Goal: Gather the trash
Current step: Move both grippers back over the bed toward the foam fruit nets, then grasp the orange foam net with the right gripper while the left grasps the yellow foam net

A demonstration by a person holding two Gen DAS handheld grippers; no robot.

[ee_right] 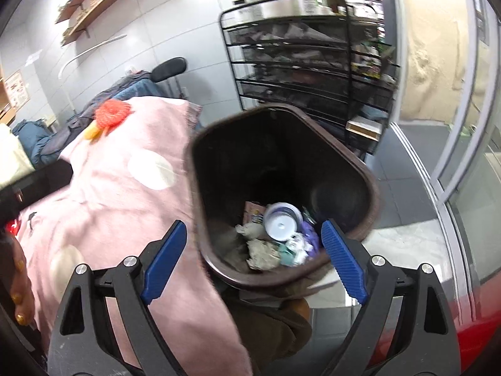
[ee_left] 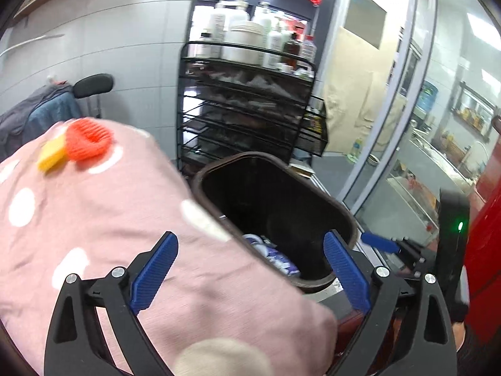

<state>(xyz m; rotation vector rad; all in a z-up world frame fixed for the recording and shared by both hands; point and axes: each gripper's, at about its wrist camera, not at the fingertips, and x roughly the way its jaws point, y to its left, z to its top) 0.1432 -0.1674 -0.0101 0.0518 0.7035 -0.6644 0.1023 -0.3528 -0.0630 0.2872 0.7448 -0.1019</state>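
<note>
Both claws gape empty; trash (ee_right: 275, 235) lies in the bin (ee_right: 372, 188) beyond the right claw (ee_right: 253, 235)

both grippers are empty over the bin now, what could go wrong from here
1. The orange scrubber and yellow sponge lie on the far part of the pink spotted cover. Reaching for them with the open left gripper may snag the loose cloth.
2. The brown bin stands tight against the cover, so dragging the cloth could tip it or knock it.
3. The open right gripper hangs low over the rim and could clip it when swinging away.
</note>
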